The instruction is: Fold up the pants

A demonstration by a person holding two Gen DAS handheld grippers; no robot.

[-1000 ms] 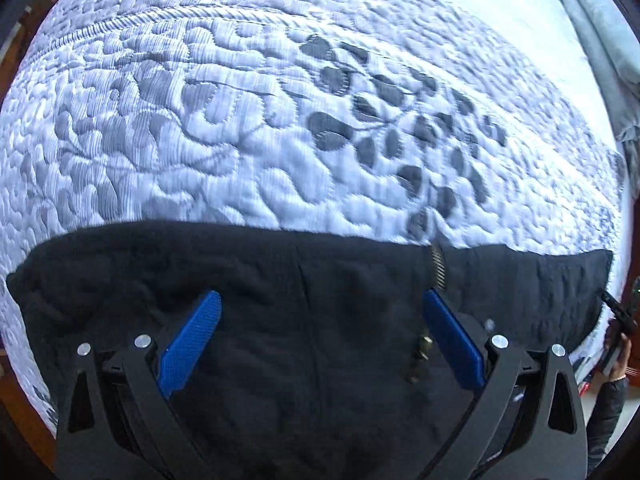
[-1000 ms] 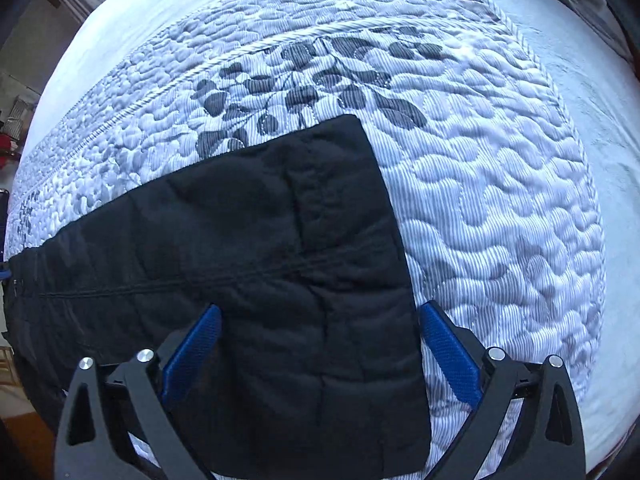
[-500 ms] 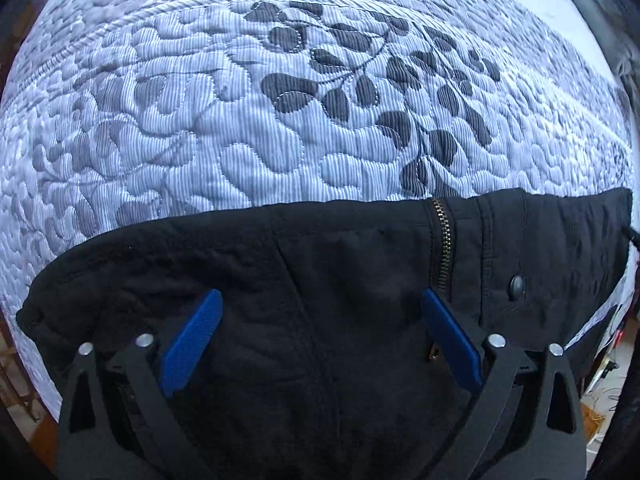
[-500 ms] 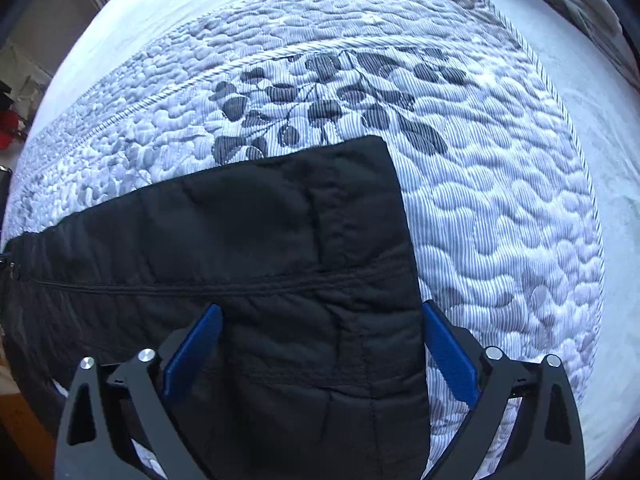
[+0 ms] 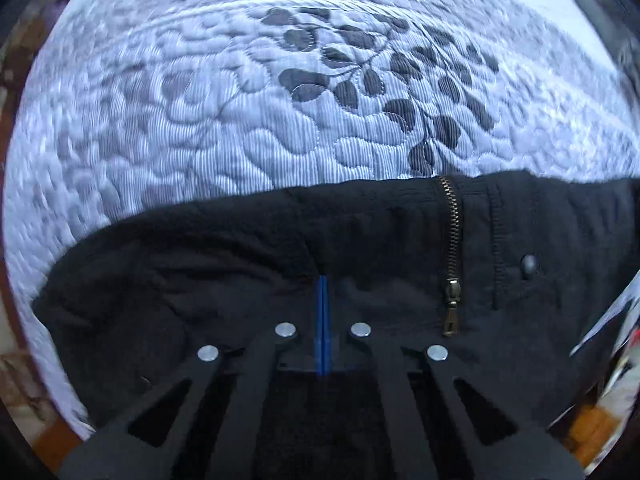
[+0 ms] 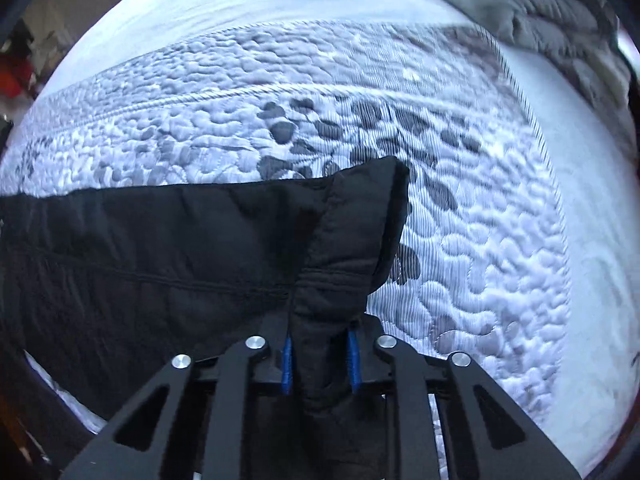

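Black padded pants (image 5: 224, 256) lie across a quilted bed. In the left wrist view I see the waist end, with a brass zipper (image 5: 452, 256) and a snap button (image 5: 529, 266). My left gripper (image 5: 322, 300) is shut, its blue pads pressed together on a pinch of the waist fabric. In the right wrist view the leg end of the pants (image 6: 160, 256) runs off to the left. My right gripper (image 6: 320, 354) is shut on the bunched hem of the leg, which is lifted into a peak (image 6: 360, 216).
The quilted bedspread (image 5: 240, 112) with a dark leaf pattern stretches beyond the pants in both views (image 6: 480, 200). A grey blanket or pillow (image 6: 540, 12) lies at the far right. The bed's edge and wooden floor (image 5: 592, 432) show at the lower corners.
Both grippers have gone from wide open to shut on the pants. The right one has gathered and raised the hem; the left has pinched the waist fabric.
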